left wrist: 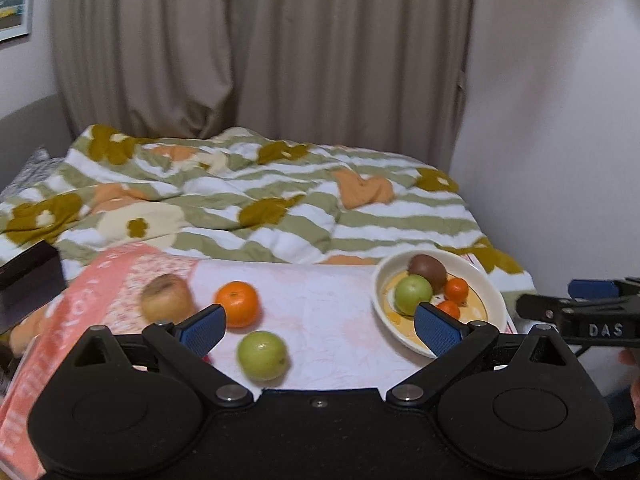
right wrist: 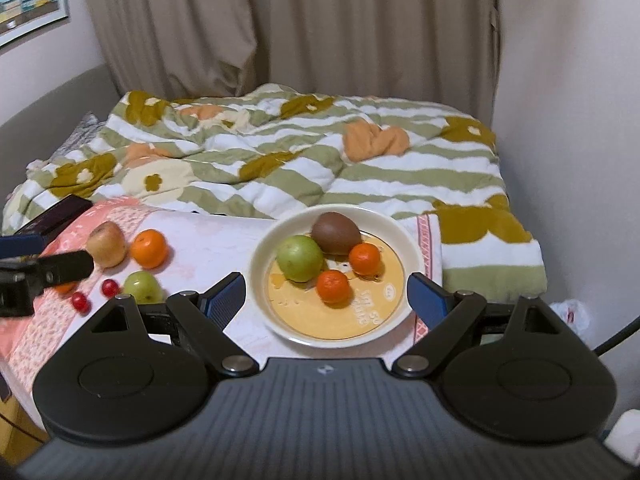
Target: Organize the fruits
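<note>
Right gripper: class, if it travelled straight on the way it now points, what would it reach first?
Most likely the plate of fruit. The right gripper, jaws open and empty, points down at it, with the small orange nearest its centre line. Depth is hard to judge, so the plate's near rim may come first.

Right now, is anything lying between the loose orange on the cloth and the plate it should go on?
Nothing visible. Between the loose orange and the plate lies only bare pink cloth. The green fruit and two red berries sit nearer the camera, off that line. The plate already holds four fruits.
</note>
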Available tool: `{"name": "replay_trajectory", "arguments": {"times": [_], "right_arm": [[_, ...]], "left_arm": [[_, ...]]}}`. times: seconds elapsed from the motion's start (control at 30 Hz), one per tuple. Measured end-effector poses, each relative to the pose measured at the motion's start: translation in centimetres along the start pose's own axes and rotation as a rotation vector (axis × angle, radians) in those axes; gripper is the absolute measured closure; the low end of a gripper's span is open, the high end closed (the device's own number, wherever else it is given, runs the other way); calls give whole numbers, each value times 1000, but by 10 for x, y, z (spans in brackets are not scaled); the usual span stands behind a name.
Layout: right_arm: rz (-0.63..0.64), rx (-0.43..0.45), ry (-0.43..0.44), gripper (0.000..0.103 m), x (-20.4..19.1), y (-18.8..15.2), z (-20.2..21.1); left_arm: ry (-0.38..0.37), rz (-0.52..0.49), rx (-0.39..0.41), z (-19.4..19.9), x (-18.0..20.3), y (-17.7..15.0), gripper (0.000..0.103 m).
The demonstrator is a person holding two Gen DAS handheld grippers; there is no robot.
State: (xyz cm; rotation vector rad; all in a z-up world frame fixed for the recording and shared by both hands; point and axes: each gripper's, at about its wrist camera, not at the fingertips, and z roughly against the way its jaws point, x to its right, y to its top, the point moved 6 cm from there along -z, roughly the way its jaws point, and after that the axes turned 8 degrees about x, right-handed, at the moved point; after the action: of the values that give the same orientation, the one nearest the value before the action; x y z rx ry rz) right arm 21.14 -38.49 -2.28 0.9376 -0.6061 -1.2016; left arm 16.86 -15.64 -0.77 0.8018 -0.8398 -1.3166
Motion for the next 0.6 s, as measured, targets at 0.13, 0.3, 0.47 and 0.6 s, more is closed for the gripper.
{"name": "replay_trajectory", "arguments": {"times": [0.13,0.3,0.47,0.6], "right_arm": [[6,13,25,0,-17,0,17],[20,27,54,0,-45,0,32],[57,38,53,0,-78,0,43],[45,44,33,0,-109,-1,47]], "left_arm": [[46,3,23,25,-20,-1,1],[117,-2,53,50,-59,-3,1],[170,1,87,71,-107,-4,1],[179,-3,87,78,-144,-10,1]]}}
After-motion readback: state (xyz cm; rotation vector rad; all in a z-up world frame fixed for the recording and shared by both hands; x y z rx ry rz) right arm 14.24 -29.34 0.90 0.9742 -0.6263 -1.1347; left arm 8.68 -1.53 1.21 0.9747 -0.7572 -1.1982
